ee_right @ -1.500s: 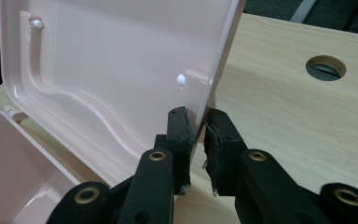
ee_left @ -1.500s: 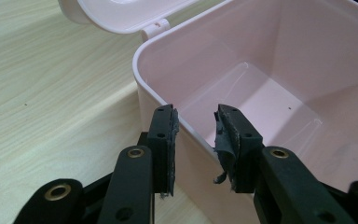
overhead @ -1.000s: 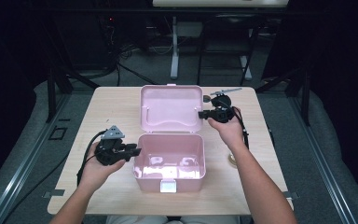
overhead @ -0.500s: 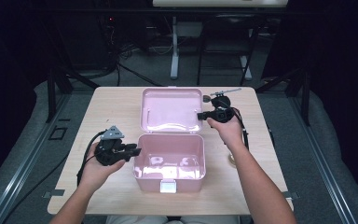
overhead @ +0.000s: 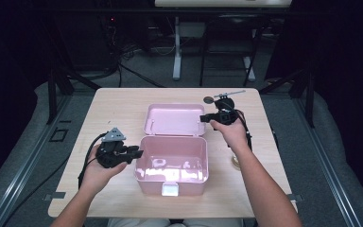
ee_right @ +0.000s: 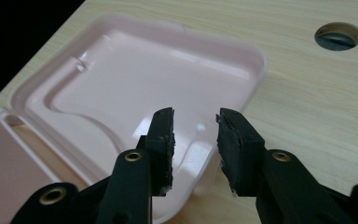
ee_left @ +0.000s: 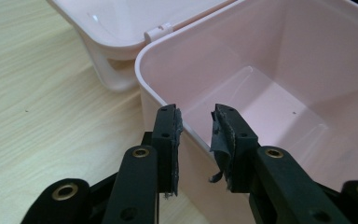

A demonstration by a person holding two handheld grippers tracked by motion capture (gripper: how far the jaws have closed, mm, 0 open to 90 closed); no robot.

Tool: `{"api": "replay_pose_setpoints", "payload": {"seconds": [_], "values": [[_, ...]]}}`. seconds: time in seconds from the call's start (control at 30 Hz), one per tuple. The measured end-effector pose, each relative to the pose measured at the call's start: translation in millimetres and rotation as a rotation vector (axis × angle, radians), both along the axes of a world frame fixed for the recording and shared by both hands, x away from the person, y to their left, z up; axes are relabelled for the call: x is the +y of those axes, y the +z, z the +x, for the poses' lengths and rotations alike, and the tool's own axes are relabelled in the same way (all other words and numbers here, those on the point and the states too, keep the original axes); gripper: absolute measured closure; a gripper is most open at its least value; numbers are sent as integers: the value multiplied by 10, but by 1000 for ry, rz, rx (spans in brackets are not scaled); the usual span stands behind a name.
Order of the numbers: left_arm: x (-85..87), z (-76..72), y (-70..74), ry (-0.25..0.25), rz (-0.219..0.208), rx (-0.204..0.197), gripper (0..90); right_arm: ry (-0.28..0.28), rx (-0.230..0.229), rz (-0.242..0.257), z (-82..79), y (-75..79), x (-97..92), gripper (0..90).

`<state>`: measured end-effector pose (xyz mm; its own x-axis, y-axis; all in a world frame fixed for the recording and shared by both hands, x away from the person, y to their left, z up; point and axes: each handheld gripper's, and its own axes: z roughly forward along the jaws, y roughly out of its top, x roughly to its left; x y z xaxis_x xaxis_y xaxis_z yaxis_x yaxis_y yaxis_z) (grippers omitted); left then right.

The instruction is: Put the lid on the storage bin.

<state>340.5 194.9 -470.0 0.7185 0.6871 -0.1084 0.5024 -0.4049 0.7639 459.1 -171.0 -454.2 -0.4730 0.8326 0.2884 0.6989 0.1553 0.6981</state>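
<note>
We see a glossy pink plastic box (overhead: 171, 163) with rounded corners at the middle of the pale wood-grain table (overhead: 113, 106), its moulded lid (overhead: 175, 119) folded flat behind it. The left gripper (ee_left: 195, 135) has its black jaws spread astride the box's left rim, the frayed pads not pressing it. The right gripper (ee_right: 195, 140), jaws just opened, hangs over the lid's right edge, holding nothing.

In the left gripper view, the open pale pink plastic box (ee_left: 279, 93) runs off the right and top edges, and its near wall is partly hidden behind the jaws. In the right gripper view, the hinged pink lid (ee_right: 135, 88) is cut by the left edge. Beyond the light wooden tabletop (overhead: 118, 109), the background is too dark to tell.
</note>
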Motion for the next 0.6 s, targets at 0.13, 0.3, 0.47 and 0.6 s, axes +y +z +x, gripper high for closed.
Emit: {"api": "replay_pose_setpoints", "payload": {"seconds": [0.13,0.3,0.47,0.6], "values": [[-5,-4,2,1,4,-1,709,4,-1,3,-15,0,19,650],[-1,-6,3,-1,3,4,707,12,-13,-20,-50,18,45,624],[2,-9,-1,-2,-1,15,694,19,-30,-42,-104,57,30,577],[11,-7,1,-11,-5,28,682,25,-31,-73,-146,81,19,542]]}}
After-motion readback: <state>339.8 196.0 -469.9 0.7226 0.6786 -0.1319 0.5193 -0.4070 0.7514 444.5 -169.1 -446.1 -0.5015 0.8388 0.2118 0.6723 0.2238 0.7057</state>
